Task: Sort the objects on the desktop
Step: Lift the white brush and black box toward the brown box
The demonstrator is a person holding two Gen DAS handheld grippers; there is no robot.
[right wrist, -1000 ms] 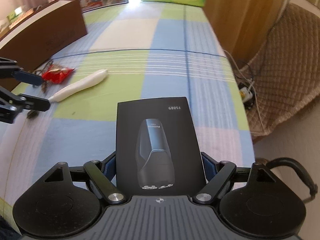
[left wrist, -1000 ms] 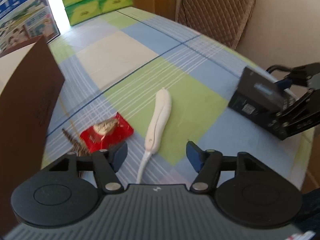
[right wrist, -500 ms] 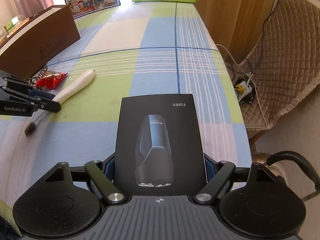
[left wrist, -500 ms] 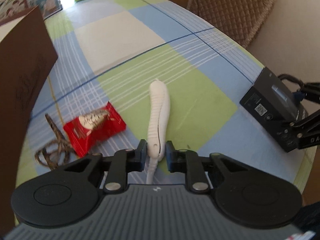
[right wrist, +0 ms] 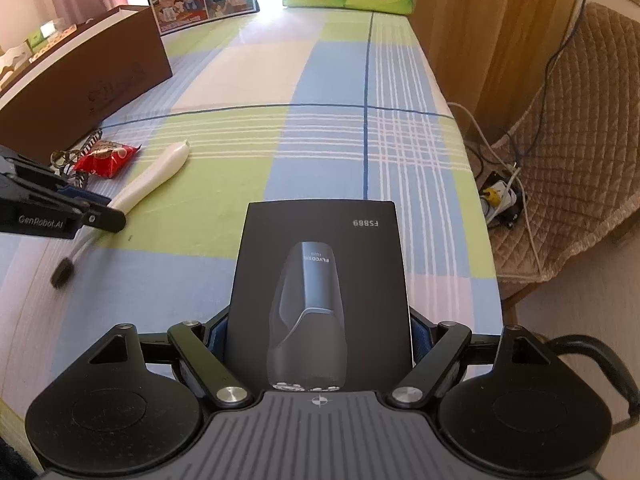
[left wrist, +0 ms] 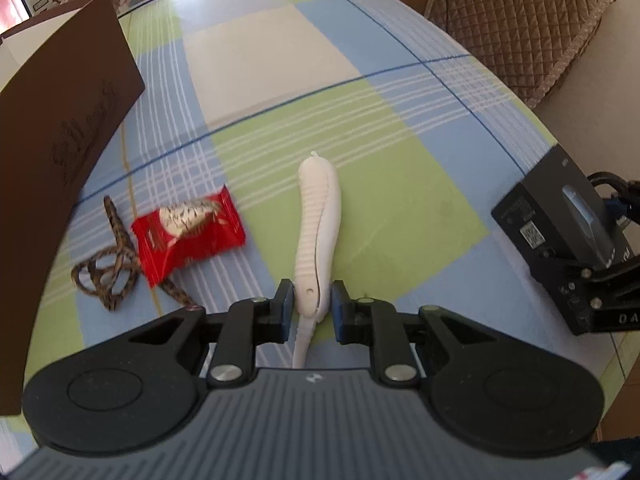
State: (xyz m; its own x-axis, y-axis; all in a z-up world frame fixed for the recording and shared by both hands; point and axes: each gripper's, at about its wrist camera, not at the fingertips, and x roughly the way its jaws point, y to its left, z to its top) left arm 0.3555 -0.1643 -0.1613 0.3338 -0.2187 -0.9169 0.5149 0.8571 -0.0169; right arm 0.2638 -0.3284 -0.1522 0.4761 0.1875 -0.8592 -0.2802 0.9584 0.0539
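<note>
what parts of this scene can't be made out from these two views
- Left wrist view: the white ribbed tool has its thin tail hidden behind the left gripper.
- Right wrist view: the near end of the black shaver box is covered by the right gripper; whether the box rests on the cloth is unclear.
- Both views: the inside of the brown cardboard box is cut off by the frame edge.

In your left wrist view, the thin tail of the white tool (left wrist: 318, 236) goes under the body of the left claw (left wrist: 311, 309), so its end is hidden there. The brown box (left wrist: 60, 152) is cut by the left edge. The black carton (left wrist: 560, 236) is half covered by the right claw (left wrist: 608, 280) at the right edge. In the right wrist view, the near end of this carton (right wrist: 320, 264) is hidden, and the small dark tip (right wrist: 63, 274) at far left is blurred.
</note>
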